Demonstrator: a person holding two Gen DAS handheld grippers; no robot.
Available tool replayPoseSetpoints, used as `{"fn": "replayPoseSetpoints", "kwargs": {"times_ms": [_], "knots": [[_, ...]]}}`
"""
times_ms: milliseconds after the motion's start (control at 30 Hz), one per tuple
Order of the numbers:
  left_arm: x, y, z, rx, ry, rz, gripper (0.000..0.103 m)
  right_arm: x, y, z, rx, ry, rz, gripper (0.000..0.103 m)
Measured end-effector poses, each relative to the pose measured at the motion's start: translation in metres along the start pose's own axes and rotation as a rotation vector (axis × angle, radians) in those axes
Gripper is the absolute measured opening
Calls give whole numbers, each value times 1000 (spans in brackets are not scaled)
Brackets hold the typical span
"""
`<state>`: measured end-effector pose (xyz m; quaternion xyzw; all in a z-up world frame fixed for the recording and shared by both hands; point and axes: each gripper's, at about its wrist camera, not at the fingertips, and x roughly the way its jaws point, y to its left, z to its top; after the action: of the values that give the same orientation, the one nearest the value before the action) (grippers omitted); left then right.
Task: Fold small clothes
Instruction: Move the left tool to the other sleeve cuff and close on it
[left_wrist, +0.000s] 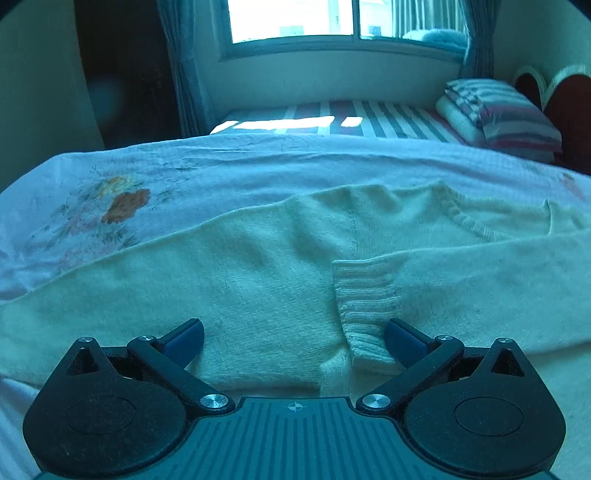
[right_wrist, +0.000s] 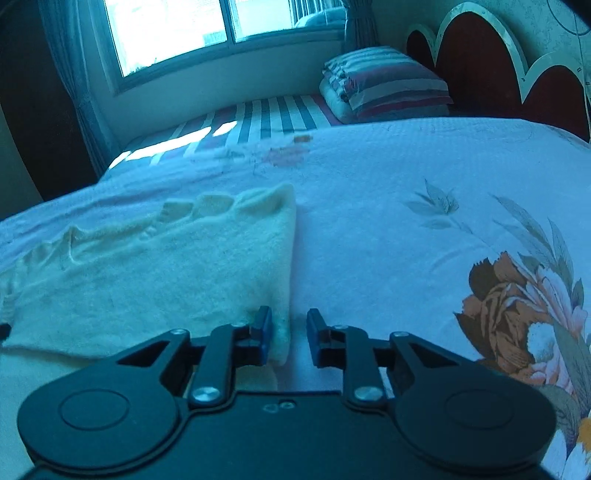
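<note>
sweater: we see a cream knit sweater (left_wrist: 258, 266) lying flat on the floral bedspread (left_wrist: 110, 177), spread across the near part of the bed in the left wrist view; the right wrist view shows its folded right-hand edge (right_wrist: 155, 273).
cuff: a ribbed sleeve cuff (left_wrist: 364, 306) lies on top of the sweater body, the sleeve coming in from the right.
left gripper: we have the left gripper (left_wrist: 293, 338) with jaws spread wide over the sweater, nothing between the pads; the cuff end sits just beside the right-hand finger (left_wrist: 404, 339).
right gripper: the right gripper (right_wrist: 289, 334) has jaws a narrow gap apart; the sweater's folded edge runs down into that gap against the left finger (right_wrist: 263, 332), and we don't see the pads pressing on it.
surroundings: a stack of striped folded bedding (right_wrist: 384, 86) at the far end by the red scalloped headboard (right_wrist: 476, 62); a striped sheet (left_wrist: 369, 118) beyond the bedspread; window (left_wrist: 332, 22) and curtains (left_wrist: 181, 66) behind.
in the way: nothing lies on the sweater apart from its own sleeve; bedspread to the right of it is bare print.
hidden: the sweater's near hem is cut off by both gripper bodies.
hard to make out: strong blue cast, window blown out; the bedspread's far print is blurred.
</note>
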<state>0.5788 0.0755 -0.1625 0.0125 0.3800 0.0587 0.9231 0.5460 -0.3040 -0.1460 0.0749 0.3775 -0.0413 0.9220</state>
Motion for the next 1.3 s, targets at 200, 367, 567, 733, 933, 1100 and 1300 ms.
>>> {"fn": "replayPoseSetpoints", "kwargs": {"times_ms": [200, 367, 567, 733, 933, 1100, 1300], "knots": [[-40, 46, -12, -76, -28, 39, 103, -41, 8, 1, -12, -77, 9, 22], [-66, 122, -39, -224, -48, 74, 103, -69, 14, -12, -11, -94, 20, 22], [-71, 232, -75, -614, -78, 30, 103, -90, 27, -30, 20, -121, 29, 22], [-67, 293, -101, -779, -122, 30, 103, -91, 37, -34, 62, -99, 15, 23], [-44, 339, -113, -940, -165, -66, 103, -97, 60, -36, 68, -125, -15, 25], [-26, 353, -108, -977, -202, -115, 103, -100, 75, -36, 90, -134, -27, 25], [-11, 356, -101, -957, -249, -132, 103, -106, 82, -37, 103, -145, -63, 25]]}}
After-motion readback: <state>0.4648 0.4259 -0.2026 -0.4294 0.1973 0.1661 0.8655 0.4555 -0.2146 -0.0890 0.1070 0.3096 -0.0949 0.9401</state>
